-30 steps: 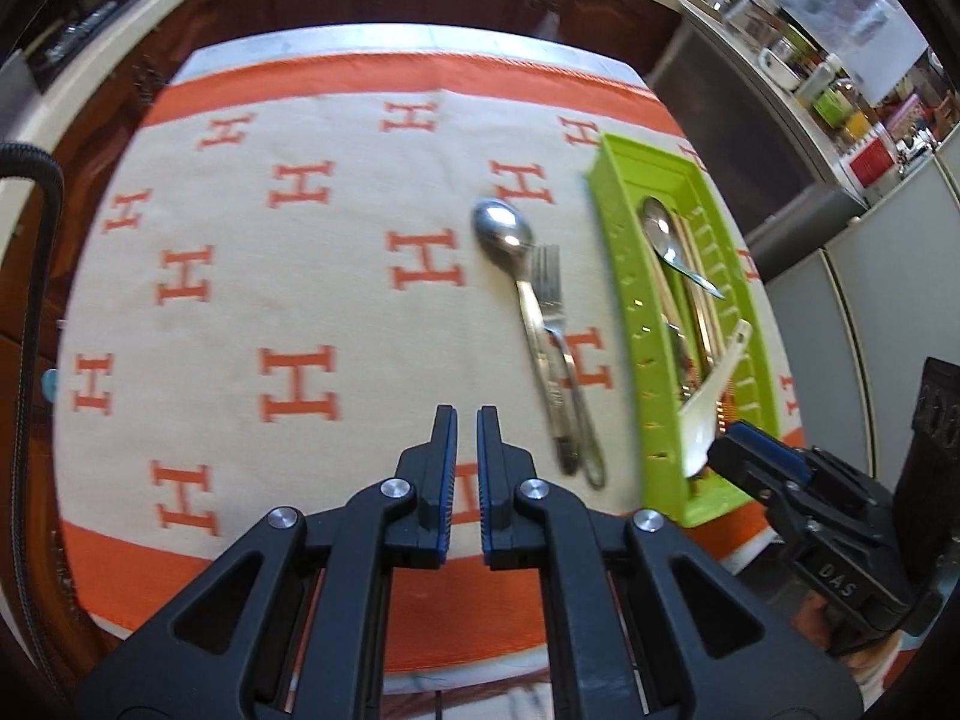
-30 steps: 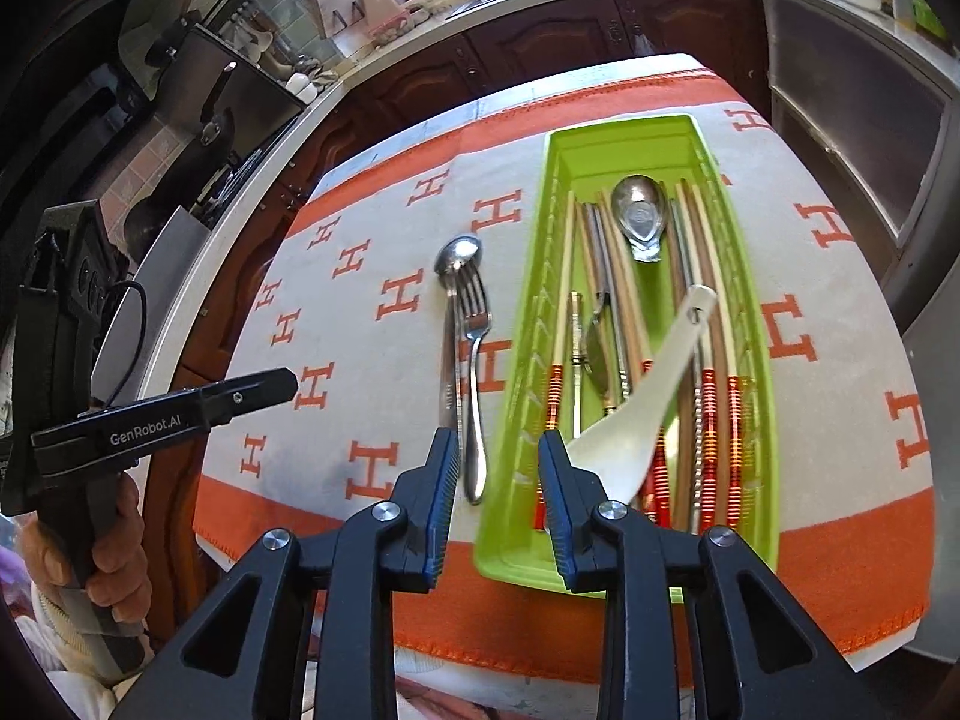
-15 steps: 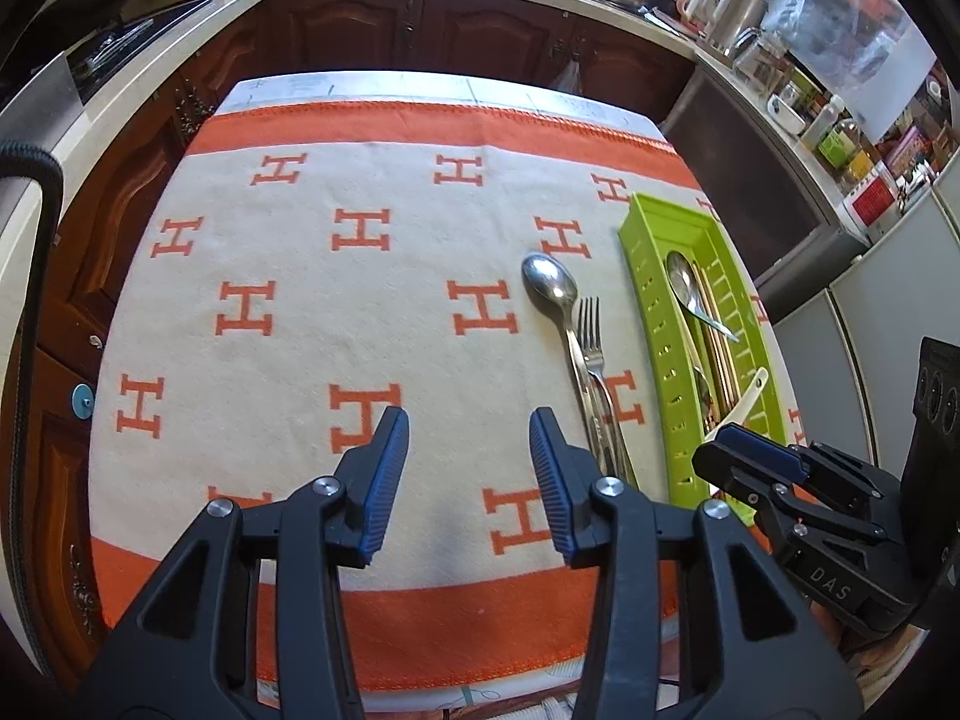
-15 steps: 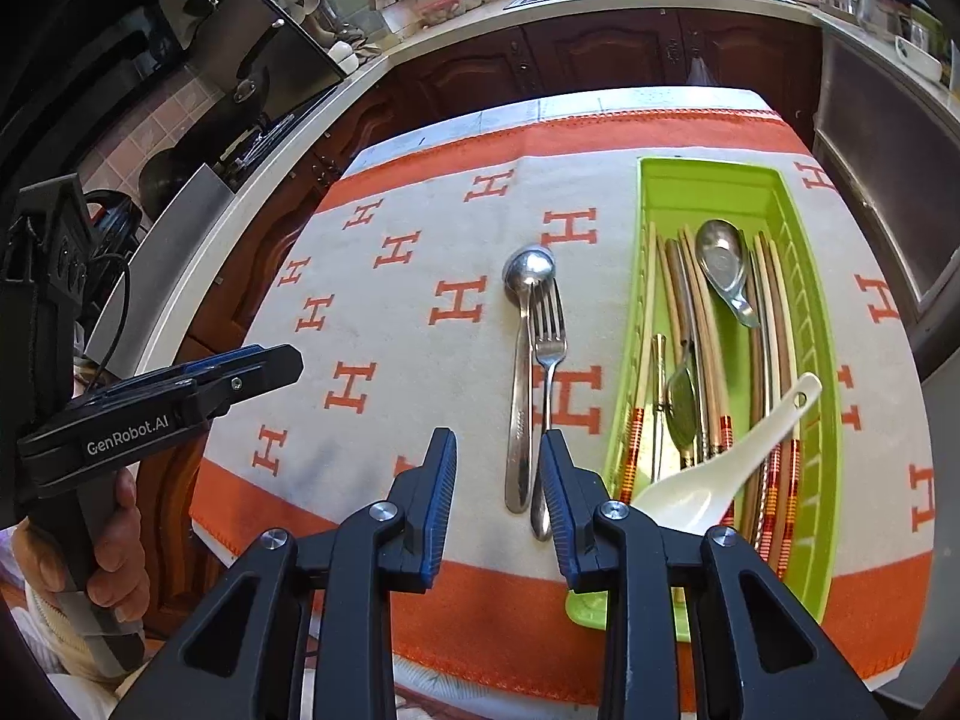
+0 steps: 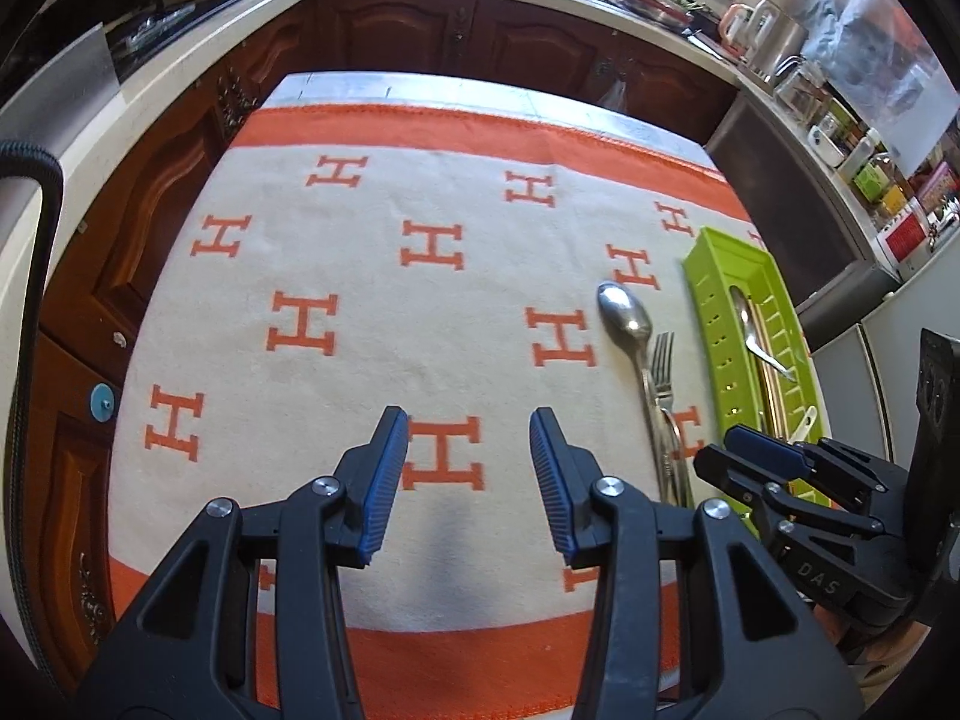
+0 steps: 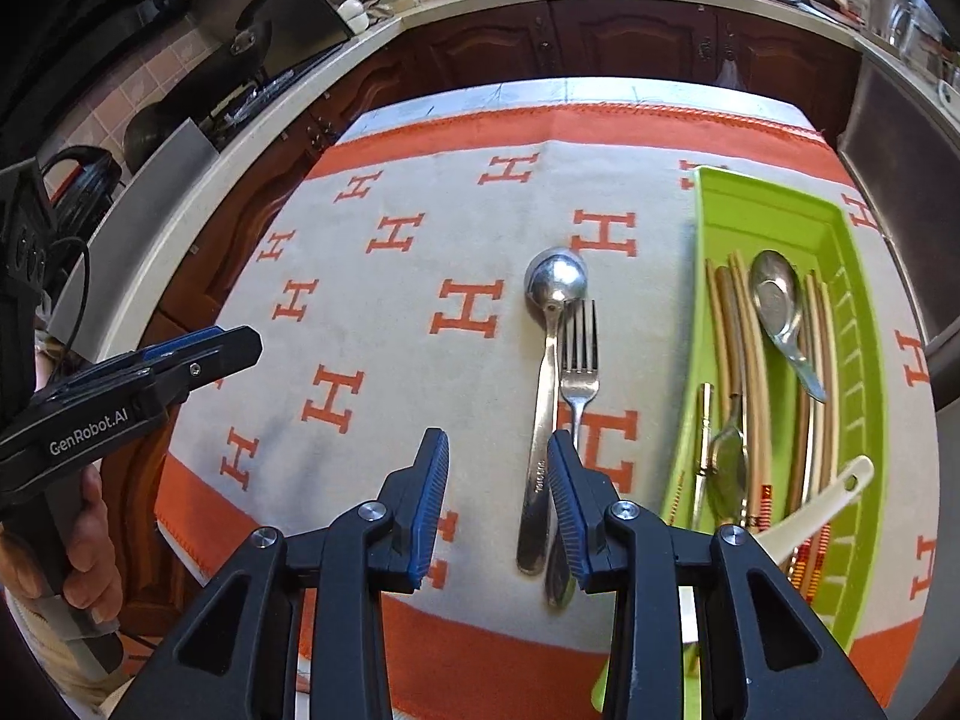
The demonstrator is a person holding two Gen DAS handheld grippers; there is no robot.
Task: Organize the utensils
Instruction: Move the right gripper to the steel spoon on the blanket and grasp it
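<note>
A steel spoon point(image 6: 549, 360) and a steel fork point(image 6: 579, 360) lie side by side on the orange-and-cream cloth point(image 6: 390, 300), left of a green plastic tray point(image 6: 852, 276). The tray holds chopsticks, metal spoons and a white ceramic spoon point(image 6: 804, 531). My right gripper point(image 6: 498, 498) hovers over the cloth just left of the spoon and fork handles, its jaws opening with nothing between them. My left gripper point(image 5: 468, 480) stands open and empty above bare cloth, well left of the spoon point(image 5: 627, 324) and fork point(image 5: 663, 372). The tray point(image 5: 714, 300) sits at the right in the left wrist view.
Dark wooden cabinets and a pale counter ring the table. Jars, kettles and a sink crowd the counter at the back right point(image 5: 780, 60). A hob point(image 6: 252, 102) is at the back left. A hand point(image 6: 90, 552) grips the left gripper's handle at the table's left edge.
My left gripper's jaws went from shut to open. Both grippers moved left across the cloth, so the tray slid toward the right of each view. The right jaws widened a little.
</note>
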